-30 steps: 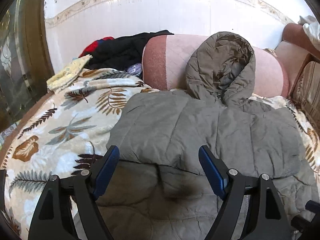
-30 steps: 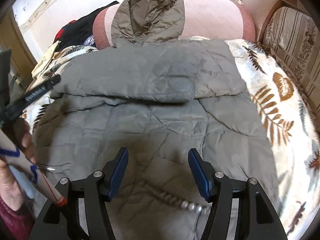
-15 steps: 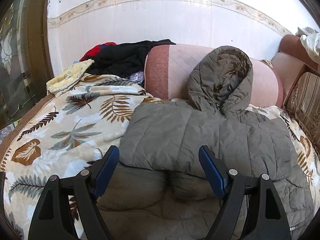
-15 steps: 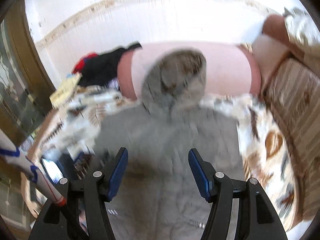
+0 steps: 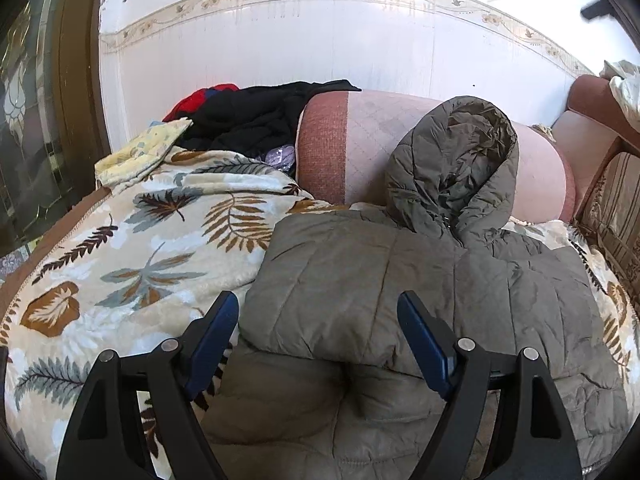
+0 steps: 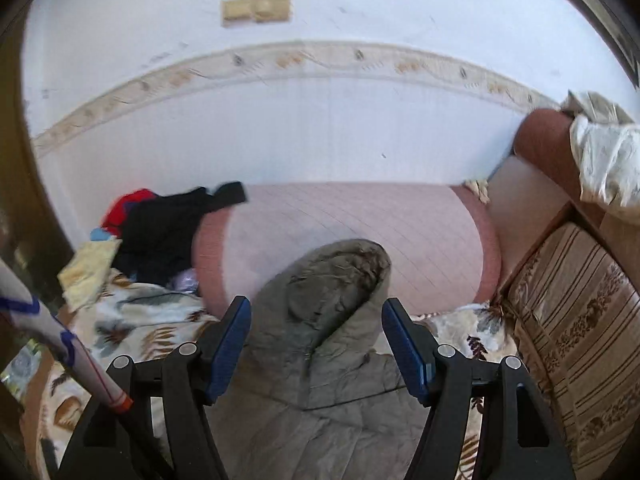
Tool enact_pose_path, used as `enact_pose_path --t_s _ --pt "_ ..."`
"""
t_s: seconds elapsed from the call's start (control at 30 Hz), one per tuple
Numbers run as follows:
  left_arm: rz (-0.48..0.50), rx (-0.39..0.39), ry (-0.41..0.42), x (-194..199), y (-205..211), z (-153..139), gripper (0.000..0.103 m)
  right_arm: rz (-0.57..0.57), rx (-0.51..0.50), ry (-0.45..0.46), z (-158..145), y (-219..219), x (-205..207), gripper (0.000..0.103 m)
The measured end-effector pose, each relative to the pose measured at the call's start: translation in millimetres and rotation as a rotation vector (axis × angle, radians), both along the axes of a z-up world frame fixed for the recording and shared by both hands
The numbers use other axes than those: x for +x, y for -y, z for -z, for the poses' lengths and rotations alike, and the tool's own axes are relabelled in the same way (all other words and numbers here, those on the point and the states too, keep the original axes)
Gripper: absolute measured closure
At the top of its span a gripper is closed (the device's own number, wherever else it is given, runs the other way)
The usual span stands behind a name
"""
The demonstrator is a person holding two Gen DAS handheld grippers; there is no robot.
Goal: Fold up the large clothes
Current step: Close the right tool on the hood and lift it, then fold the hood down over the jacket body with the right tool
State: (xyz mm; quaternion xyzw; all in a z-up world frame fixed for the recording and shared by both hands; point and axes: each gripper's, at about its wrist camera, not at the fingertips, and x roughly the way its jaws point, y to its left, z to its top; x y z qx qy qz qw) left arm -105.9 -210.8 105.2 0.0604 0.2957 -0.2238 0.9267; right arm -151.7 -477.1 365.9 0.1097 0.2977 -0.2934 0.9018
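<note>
Above jacket (image 5: 400, 280), left tool (image 5: 318, 342) and right tool (image 6: 316, 350) spread wide, gripping nothing; risk: slick padded folds springing apart, hood (image 6: 332, 280) flopping loose

Bright daylight, soft shadows; left view sharp; right view motion-blurred; fisheye bending, dark corners

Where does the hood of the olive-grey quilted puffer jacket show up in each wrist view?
Left wrist: the quilted olive-grey hood stands right of centre, propped against the pink bolster cushion.
Right wrist: the hood sits low at centre, between the open jaws.
Shared landmark: the black clothes pile left of the bolster.
</note>
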Motion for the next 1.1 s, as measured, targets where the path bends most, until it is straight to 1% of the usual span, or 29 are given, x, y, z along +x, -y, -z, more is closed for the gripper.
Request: enact_pose_path --t_s 0.13,0.27,0.4,0.47,0.63,0.73,0.8,0.93,0.97,1.0,1.03,1.07,1.1 --pt "0.017 -0.007 -0.021 4.1 4.8 2.5 0.022 0.03 0.043 -0.047 38.0 37.7 23.9 0.031" --pt "0.03 0.001 -0.031 6.3 12.1 6.8 0.022 0.049 0.068 -0.065 61.3 64.5 40.0 0.031" --pt "0.029 0.031 -0.031 8.6 18.6 15.2 0.022 0.064 0.054 -0.08 79.8 89.0 53.5 0.031" --pt "0.028 0.039 -0.041 10.5 21.6 19.3 0.022 0.09 0.056 -0.089 92.7 106.2 58.1 0.031" --pt "0.021 0.063 -0.048 13.9 27.4 27.9 0.022 0.152 0.091 -0.092 116.7 151.3 68.1 0.031" --pt "0.023 0.079 -0.046 14.0 31.0 32.2 0.022 0.18 0.117 -0.073 126.6 173.6 74.0 0.031" --pt "0.023 0.09 -0.042 14.0 32.9 34.7 0.022 0.177 0.155 -0.059 137.3 190.0 81.1 0.031" --pt "0.019 0.101 -0.042 16.3 34.7 38.8 0.022 0.192 0.178 -0.068 162.1 208.5 96.6 0.031" --pt "0.021 0.097 -0.054 17.6 34.9 40.3 0.022 0.198 0.185 -0.074 168.4 212.6 99.5 0.033" --pt "0.022 0.095 -0.06 18.4 35.2 41.1 0.022 0.207 0.19 -0.084 176.7 217.3 103.2 0.045" --pt "0.022 0.091 -0.069 19.7 35.4 42.3 0.022 0.209 0.198 -0.09 183.3 221.0 105.9 0.061" --pt "0.022 0.088 -0.073 20.3 35.3 42.9 0.022 0.206 0.212 -0.094 191.4 224.4 108.5 0.07" --pt "0.022 0.086 -0.075 20.9 35.8 43.4 0.022 0.195 0.222 -0.092 197.4 225.7 109.7 0.089"
